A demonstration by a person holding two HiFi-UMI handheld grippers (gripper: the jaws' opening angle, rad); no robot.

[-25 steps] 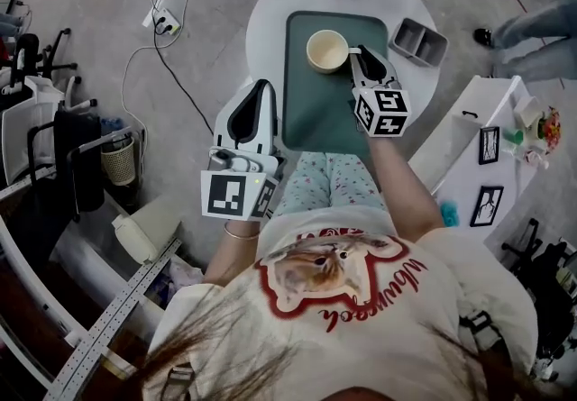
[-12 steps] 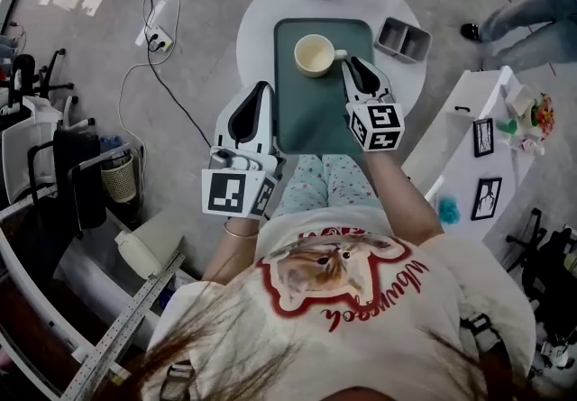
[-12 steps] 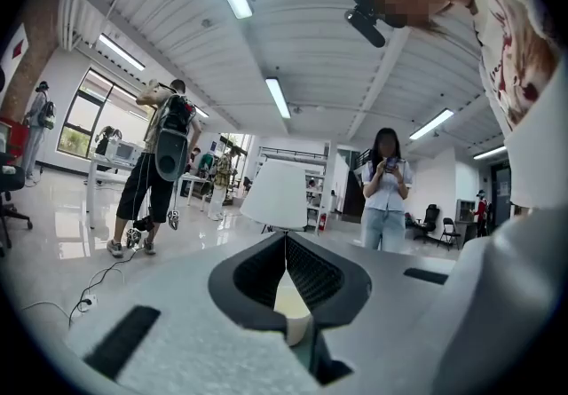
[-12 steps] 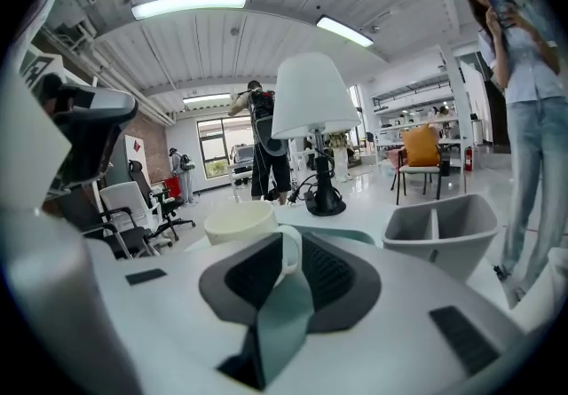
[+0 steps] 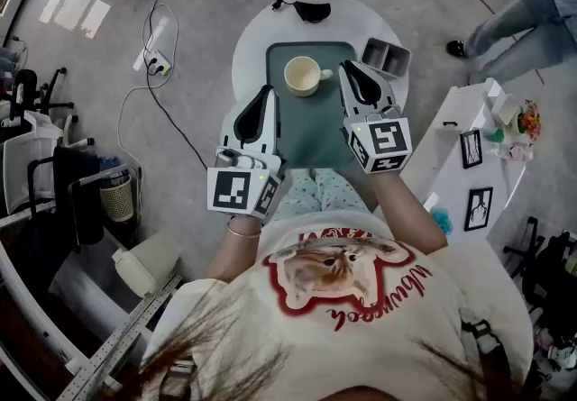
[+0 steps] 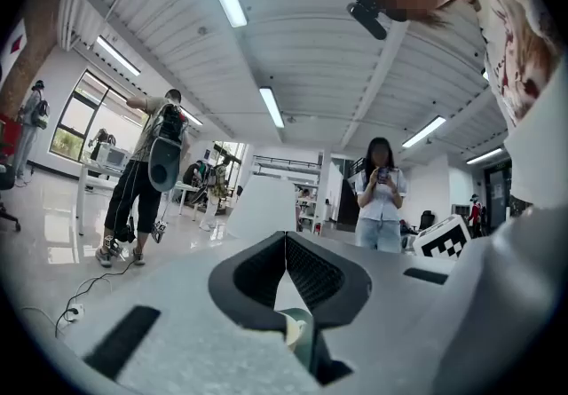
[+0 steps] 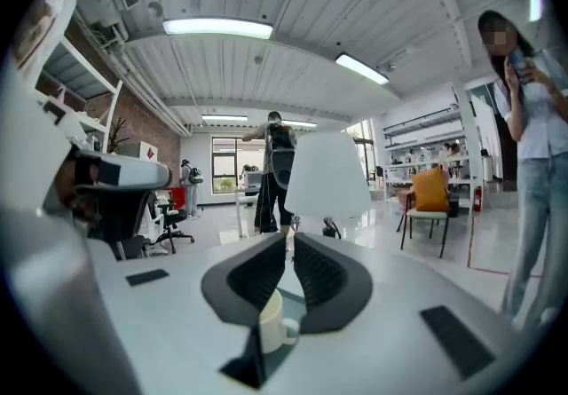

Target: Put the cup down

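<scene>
A cream cup (image 5: pixel 303 76) stands upright on the green tray (image 5: pixel 311 124), its handle pointing right, and it shows low between the jaws in the right gripper view (image 7: pixel 273 322). My right gripper (image 5: pixel 348 71) hovers just right of the handle, clear of it, its jaws a narrow gap apart with nothing between them (image 7: pixel 289 240). At the tray's left edge hangs my left gripper (image 5: pixel 263 94), apart from the cup, jaws touching at the tips (image 6: pixel 286 238).
The tray lies on a small round white table (image 5: pixel 248 48). A grey divided box (image 5: pixel 386 55) sits at the table's right, a black item (image 5: pixel 311 9) at its far edge. A white shelf unit (image 5: pixel 460 151) stands right; people stand around.
My right gripper has let go of the cup's handle and drawn back toward me. The cup stays on the tray. The left gripper has hardly moved.
</scene>
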